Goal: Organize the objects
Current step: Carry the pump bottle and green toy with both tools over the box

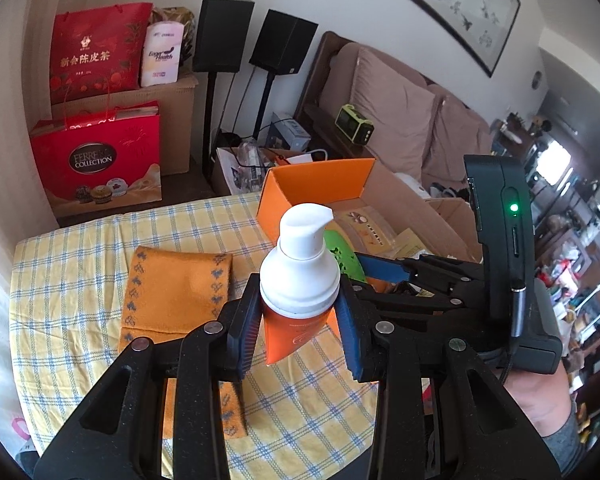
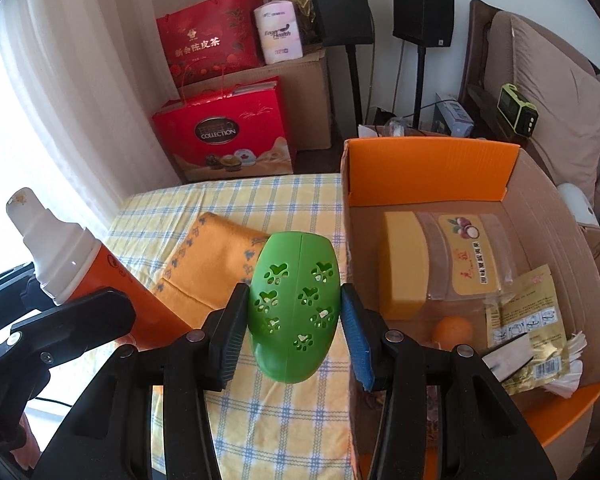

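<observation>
left hand-held gripper [image 1: 298, 320]: clamped on orange pump bottle [image 1: 296, 280], above checkered surface [image 1: 80, 272]
right hand-held gripper [image 2: 296, 320]: gripping green paw-print egg [image 2: 294, 308], beside cardboard box [image 2: 428, 168]

The cardboard box [image 2: 548, 216] is open on top, but its raised orange flap [image 2: 428, 168] walls the far side. Inside, a yellow block [image 2: 404, 260], snack packet [image 2: 472, 256], foil sachet [image 2: 528, 312] and orange ball [image 2: 452, 330] cover much of the floor (bare cardboard shows along the far wall). Left of the box, only the folded orange cloth [image 2: 212, 256] lies on the checked worktop [image 2: 292, 196].
</observation>
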Available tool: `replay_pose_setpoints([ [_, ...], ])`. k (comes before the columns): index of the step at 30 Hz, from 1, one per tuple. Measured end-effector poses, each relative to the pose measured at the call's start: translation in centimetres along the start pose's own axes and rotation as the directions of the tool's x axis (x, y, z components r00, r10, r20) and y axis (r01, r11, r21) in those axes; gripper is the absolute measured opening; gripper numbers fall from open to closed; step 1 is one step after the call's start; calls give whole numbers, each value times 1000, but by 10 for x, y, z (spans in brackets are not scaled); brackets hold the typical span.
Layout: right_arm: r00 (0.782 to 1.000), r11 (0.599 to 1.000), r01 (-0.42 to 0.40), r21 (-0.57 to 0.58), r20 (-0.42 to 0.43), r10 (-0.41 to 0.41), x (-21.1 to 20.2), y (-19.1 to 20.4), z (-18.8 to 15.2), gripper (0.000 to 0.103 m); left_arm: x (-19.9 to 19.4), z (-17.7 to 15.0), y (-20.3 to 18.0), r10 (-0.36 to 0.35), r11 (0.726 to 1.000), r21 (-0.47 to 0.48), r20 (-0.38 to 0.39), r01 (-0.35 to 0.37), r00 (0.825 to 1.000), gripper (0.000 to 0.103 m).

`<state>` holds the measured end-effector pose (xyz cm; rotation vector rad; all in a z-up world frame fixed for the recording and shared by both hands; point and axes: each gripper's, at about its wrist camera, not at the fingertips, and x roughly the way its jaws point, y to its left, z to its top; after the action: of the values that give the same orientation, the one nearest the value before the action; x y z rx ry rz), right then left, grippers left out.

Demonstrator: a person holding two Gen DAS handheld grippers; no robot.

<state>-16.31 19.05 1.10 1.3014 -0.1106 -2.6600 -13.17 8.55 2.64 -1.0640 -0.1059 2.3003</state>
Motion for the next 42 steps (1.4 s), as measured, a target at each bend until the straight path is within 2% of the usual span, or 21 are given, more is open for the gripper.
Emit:
replay_pose_setpoints([
  [16,998,995,58,80,30,-61,-32,-78,-4,46,39,23,-71,-50,995,84,-34,53,998,33],
  [29,988,974,149,171,-2,-151,-42,-153,-28,46,86,27,-126,-78,983,155,-103,93,992,33],
  [37,986,967,169,191,-48,-163,-36,-179,-41,46,108,19,-140,-57,979,184,-153,85,987,33],
  [42,984,966,173,194,-65,-163,-31,-182,-48,47,105,14,-135,-73,980,169,-172,102,982,33],
])
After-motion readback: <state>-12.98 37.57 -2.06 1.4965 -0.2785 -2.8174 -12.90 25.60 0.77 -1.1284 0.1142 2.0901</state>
